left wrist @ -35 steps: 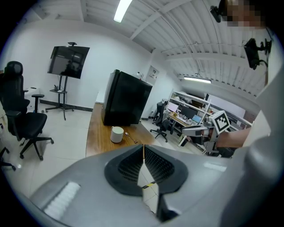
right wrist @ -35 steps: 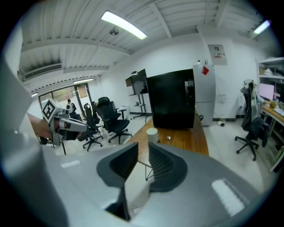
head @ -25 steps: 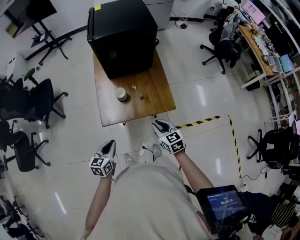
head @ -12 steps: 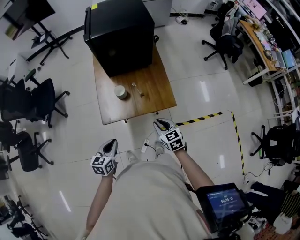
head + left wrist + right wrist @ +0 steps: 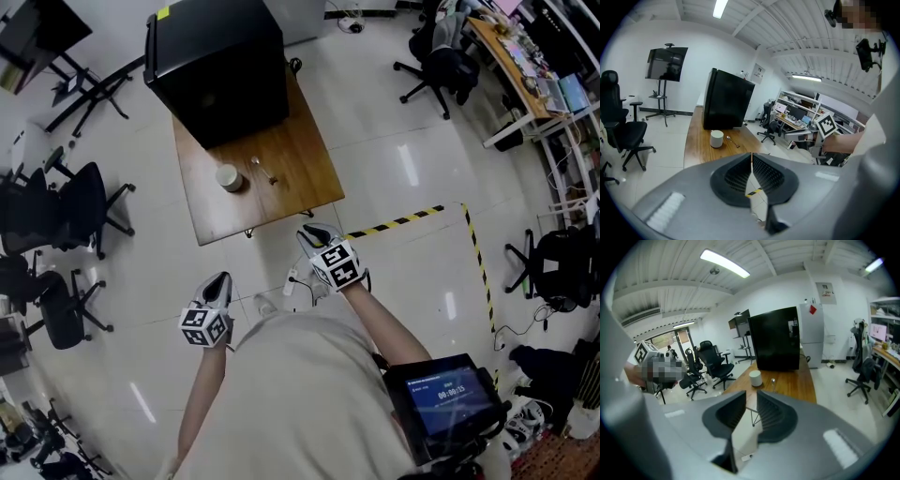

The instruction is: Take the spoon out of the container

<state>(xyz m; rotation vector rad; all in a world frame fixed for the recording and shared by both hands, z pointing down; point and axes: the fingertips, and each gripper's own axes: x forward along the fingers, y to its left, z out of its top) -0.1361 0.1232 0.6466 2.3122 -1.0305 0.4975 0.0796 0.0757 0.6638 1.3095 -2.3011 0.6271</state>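
Before the table (image 5: pixel 300 178), right gripper (image 5: pixel 315 232) jaws stand ajar.

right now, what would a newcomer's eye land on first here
The black cabinet on the far end of the wooden table dominates. In front of it stands a small white container, with a spoon lying on the wood beside it. Nearer, above the floor, the left gripper and right gripper hold nothing.
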